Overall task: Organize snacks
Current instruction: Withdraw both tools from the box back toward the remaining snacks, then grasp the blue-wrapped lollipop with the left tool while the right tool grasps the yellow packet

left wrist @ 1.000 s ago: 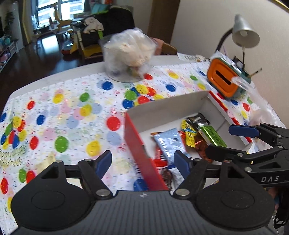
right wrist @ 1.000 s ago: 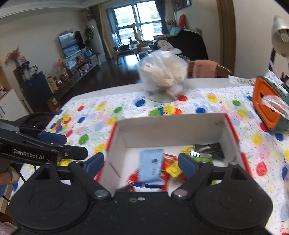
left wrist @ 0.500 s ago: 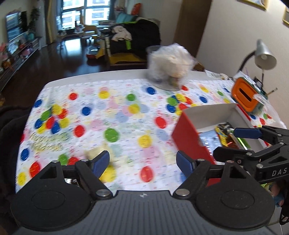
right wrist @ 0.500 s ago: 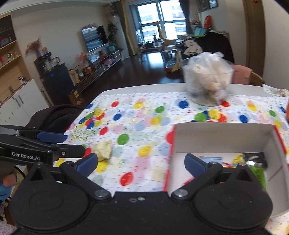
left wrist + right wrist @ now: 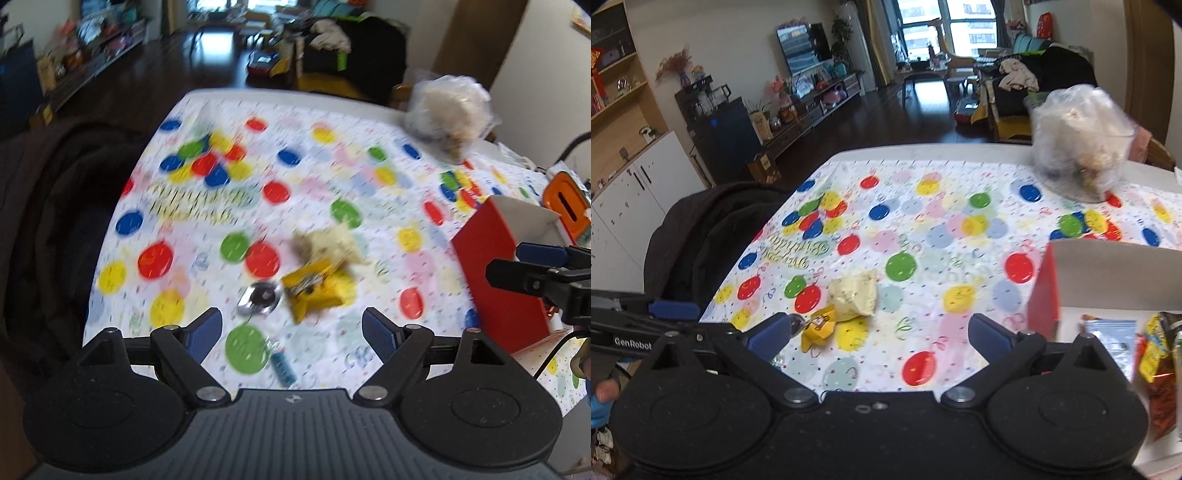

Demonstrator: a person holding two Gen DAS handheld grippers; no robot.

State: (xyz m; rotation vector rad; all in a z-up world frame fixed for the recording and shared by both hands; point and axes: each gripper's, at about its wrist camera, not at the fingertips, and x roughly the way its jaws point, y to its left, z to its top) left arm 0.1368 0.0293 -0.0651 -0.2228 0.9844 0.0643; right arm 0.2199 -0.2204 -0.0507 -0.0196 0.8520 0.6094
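Left wrist view, left gripper (image 5: 291, 330) above yellow packet (image 5: 316, 291), jaws apart

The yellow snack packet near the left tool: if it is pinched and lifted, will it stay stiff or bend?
The yellow snack packet looks like a crinkled, puffed film pouch, so it would probably flex and crumple rather than stay stiff. It seems light for its size. It lies against the pale packet, so pushing it would likely slide that one too. The left tool is open.
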